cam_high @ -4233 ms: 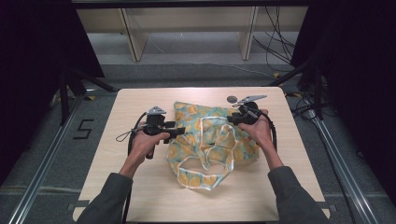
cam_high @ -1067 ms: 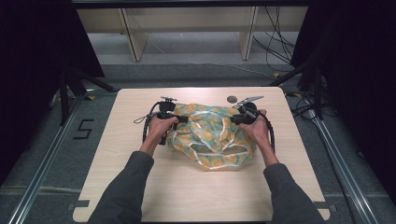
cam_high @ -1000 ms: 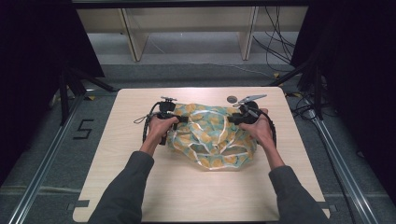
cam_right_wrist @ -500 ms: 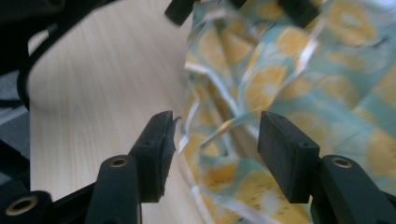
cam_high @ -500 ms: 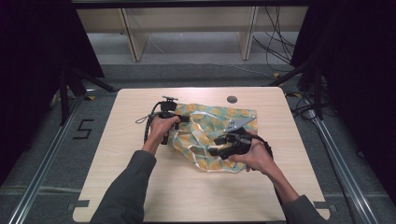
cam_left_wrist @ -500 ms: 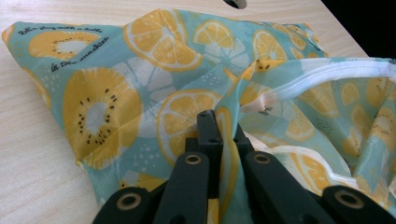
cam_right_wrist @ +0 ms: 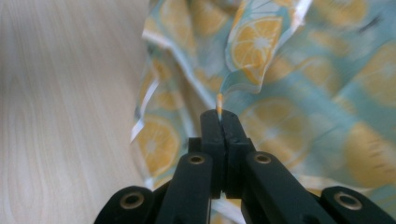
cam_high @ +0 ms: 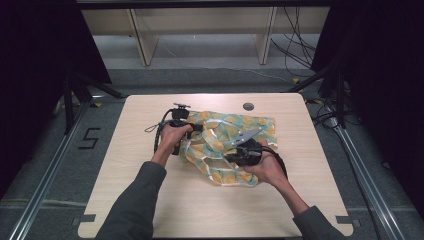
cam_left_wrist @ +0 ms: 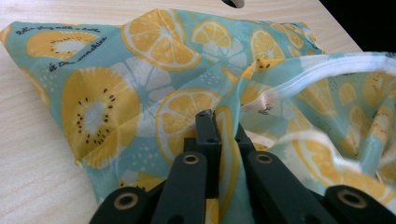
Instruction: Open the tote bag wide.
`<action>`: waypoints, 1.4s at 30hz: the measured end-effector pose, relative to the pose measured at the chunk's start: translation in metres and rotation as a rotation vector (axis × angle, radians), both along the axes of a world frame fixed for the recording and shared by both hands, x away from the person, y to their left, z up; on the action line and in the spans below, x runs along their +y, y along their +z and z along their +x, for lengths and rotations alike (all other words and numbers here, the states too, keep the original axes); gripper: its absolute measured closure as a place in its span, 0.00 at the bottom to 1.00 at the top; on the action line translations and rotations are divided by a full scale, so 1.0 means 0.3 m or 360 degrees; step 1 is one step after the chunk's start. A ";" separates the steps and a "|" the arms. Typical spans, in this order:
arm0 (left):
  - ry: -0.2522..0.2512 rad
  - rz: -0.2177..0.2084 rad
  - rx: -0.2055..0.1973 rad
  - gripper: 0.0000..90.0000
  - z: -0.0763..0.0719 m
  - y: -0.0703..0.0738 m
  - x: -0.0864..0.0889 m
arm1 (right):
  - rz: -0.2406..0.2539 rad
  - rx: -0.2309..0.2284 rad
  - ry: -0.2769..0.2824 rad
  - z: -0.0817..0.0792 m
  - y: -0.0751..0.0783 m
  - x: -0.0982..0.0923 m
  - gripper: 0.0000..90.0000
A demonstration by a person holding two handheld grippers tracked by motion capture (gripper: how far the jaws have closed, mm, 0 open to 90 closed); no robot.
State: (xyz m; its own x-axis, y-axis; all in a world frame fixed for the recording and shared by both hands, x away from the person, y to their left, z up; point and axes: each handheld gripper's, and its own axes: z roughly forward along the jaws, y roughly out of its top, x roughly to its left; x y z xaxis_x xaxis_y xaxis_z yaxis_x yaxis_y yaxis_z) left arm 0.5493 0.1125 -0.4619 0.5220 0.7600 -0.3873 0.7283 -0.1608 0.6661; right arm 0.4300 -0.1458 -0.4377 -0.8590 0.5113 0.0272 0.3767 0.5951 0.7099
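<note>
both grippers (cam_left_wrist: pixel 223 122) (cam_right_wrist: pixel 219 116) pinching fruit-print cloth (cam_high: pixel 225 137)

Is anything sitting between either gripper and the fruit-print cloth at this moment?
Nothing visible. The left gripper has its jaws closed on a fold of the cloth, and the right gripper pinches a thin edge of it, jaws shut. Around the cloth the table is bare wood.
</note>
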 end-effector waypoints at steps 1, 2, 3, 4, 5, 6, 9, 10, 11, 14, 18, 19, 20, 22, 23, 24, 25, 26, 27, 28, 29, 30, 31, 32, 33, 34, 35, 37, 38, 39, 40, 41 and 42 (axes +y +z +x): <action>0.0003 -0.0017 0.0002 0.94 -0.003 0.001 -0.004 | 0.0005 -0.0001 0.0004 0.007 0.016 -0.006 1.00; -0.0004 -0.0005 -0.0011 0.94 -0.008 0.005 -0.005 | 0.0030 -0.0036 0.0005 0.018 0.033 -0.012 1.00; -0.0004 -0.0005 -0.0011 0.93 -0.008 0.005 -0.005 | 0.0045 -0.0066 -0.0032 0.035 0.061 -0.022 1.00; -0.0007 -0.0005 -0.0026 0.92 -0.012 0.014 -0.003 | 0.0042 -0.0094 -0.0057 0.056 0.085 -0.030 1.00; -0.0014 -0.0008 -0.0031 0.92 -0.013 0.018 -0.002 | 0.0037 -0.0129 -0.0108 0.080 0.108 -0.038 1.00; -0.0036 0.0001 -0.0035 0.91 -0.015 0.025 0.003 | 0.0043 -0.0153 -0.0127 0.103 0.123 -0.045 1.00; -0.0057 -0.0014 -0.0056 0.85 -0.030 0.048 0.004 | 0.0055 -0.0162 -0.0243 0.189 0.181 -0.064 1.00; -0.0059 -0.0019 -0.0067 0.82 -0.036 0.056 0.007 | 0.0092 -0.0188 -0.0300 0.218 0.188 -0.064 1.00; -0.0059 -0.0019 -0.0067 0.80 -0.036 0.056 0.007 | 0.0071 -0.0180 -0.0313 0.249 0.203 -0.068 1.00; -0.0089 -0.0031 -0.0152 0.76 -0.069 0.111 0.020 | 0.0052 -0.0188 -0.0420 0.345 0.216 -0.079 1.00; -0.0094 -0.0038 -0.0239 0.71 -0.100 0.161 0.024 | 0.0006 -0.0193 -0.0533 0.445 0.179 -0.089 1.00; -0.0108 -0.0025 -0.0264 0.70 -0.108 0.176 0.018 | -0.0022 -0.0189 -0.0541 0.460 0.172 -0.093 1.00; -0.0113 -0.0017 -0.0280 0.67 -0.112 0.184 0.013 | -0.0037 -0.0169 -0.0575 0.480 0.152 -0.094 1.00; -0.0119 -0.0011 -0.0290 0.61 -0.115 0.195 0.002 | -0.0073 -0.0143 -0.0603 0.507 0.118 -0.094 1.00; -0.0135 -0.0009 -0.0292 0.58 -0.115 0.201 -0.009 | -0.0093 -0.0115 -0.0615 0.517 0.103 -0.094 1.00; -0.0193 0.0044 -0.0247 0.56 -0.108 0.197 -0.040 | -0.0077 -0.0133 -0.0638 0.527 0.081 -0.090 1.00; -0.0222 0.0115 -0.0219 0.53 -0.101 0.192 -0.048 | -0.0086 -0.0081 -0.0647 0.527 0.069 -0.087 1.00; -0.0211 0.0200 -0.0196 0.50 -0.087 0.176 -0.063 | -0.0087 -0.0088 -0.0641 0.532 0.058 -0.087 1.00; -0.0211 0.0200 -0.0196 0.49 -0.087 0.176 -0.063 | -0.0086 -0.0071 -0.0641 0.536 0.044 -0.084 1.00; -0.0243 0.0198 -0.0074 0.47 -0.065 0.139 -0.079 | -0.0113 -0.0063 -0.0639 0.537 0.036 -0.084 1.00; -0.0255 0.0209 -0.0015 0.46 -0.059 0.119 -0.087 | -0.0109 -0.0068 -0.0646 0.539 0.022 -0.081 1.00; -0.0304 0.0264 0.0016 0.45 -0.054 0.104 -0.091 | -0.0143 -0.0053 -0.0618 0.542 0.021 -0.087 1.00; -0.0337 0.0290 0.0035 0.44 -0.051 0.095 -0.091 | -0.0110 -0.0048 -0.0645 0.542 0.008 -0.082 1.00; -0.0337 0.0290 0.0035 0.42 -0.051 0.095 -0.091 | -0.0126 -0.0023 -0.0640 0.541 0.006 -0.084 1.00; -0.0364 0.0262 0.0060 0.40 -0.053 0.073 -0.104 | -0.0125 -0.0029 -0.0631 0.541 -0.008 -0.085 1.00; -0.0351 0.0258 0.0062 0.38 -0.058 0.065 -0.115 | -0.0138 -0.0032 -0.0619 0.542 -0.016 -0.087 1.00; -0.0391 0.0304 0.0062 0.34 -0.058 0.065 -0.114 | -0.0150 -0.0019 -0.0617 0.541 -0.033 -0.087 1.00; -0.0425 0.0325 0.0067 0.32 -0.064 0.061 -0.126 | -0.0128 0.0007 -0.0648 0.538 -0.059 -0.085 1.00; -0.0444 0.0324 0.0070 0.30 -0.067 0.062 -0.133 | -0.0152 0.0015 -0.0641 0.538 -0.061 -0.086 1.00; -0.0457 0.0339 0.0067 0.29 -0.070 0.064 -0.138 | -0.0158 0.0021 -0.0641 0.535 -0.069 -0.085 1.00; -0.0470 0.0344 0.0056 0.29 -0.069 0.063 -0.142 | -0.0133 0.0022 -0.0645 0.534 -0.075 -0.082 1.00; -0.0470 0.0350 0.0057 0.28 -0.072 0.062 -0.150 | -0.0131 0.0001 -0.0638 0.537 -0.077 -0.084 1.00; -0.0470 0.0350 0.0057 0.27 -0.072 0.062 -0.150 | -0.0131 0.0001 -0.0638 0.537 -0.077 -0.084 1.00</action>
